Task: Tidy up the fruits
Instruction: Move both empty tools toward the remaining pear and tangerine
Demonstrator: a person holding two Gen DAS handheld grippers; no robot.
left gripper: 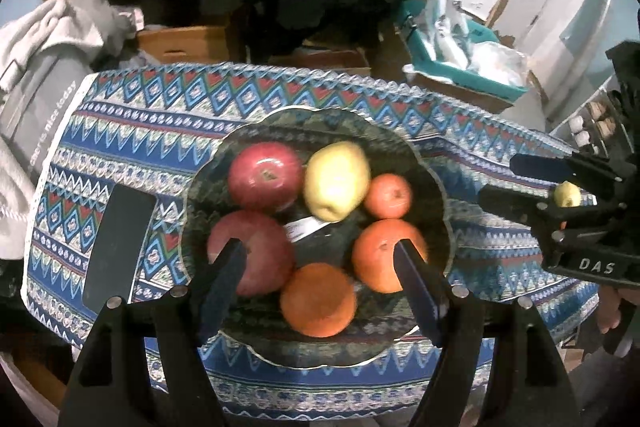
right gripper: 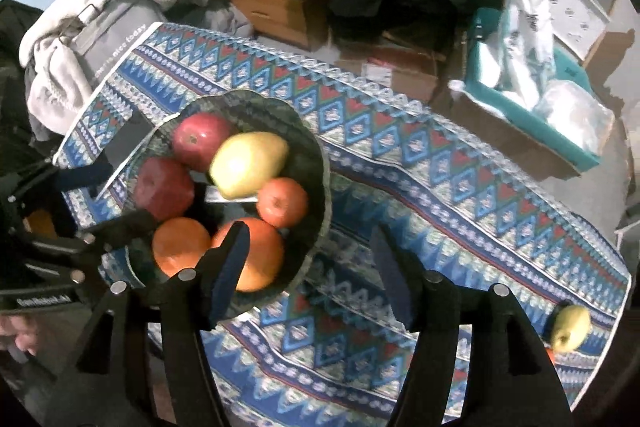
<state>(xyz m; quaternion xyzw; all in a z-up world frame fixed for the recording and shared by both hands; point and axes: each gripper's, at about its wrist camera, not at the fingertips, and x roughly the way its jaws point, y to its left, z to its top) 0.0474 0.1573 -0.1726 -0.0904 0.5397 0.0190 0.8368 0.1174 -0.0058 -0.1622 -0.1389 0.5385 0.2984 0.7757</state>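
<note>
Both the left gripper and right gripper stand half-open, empty, above the scalloped dark glass bowl; next, the small yellow-green pear at the table's right edge needs fetching

Two wrist fisheyes, steeply downward, near; left above the bowl; right beside it; bowl shared.

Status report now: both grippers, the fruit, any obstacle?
Left gripper open, empty, above bowl. Right gripper open, empty. Six fruits in bowl; one pear left on tablecloth. Nothing blocking it.
</note>
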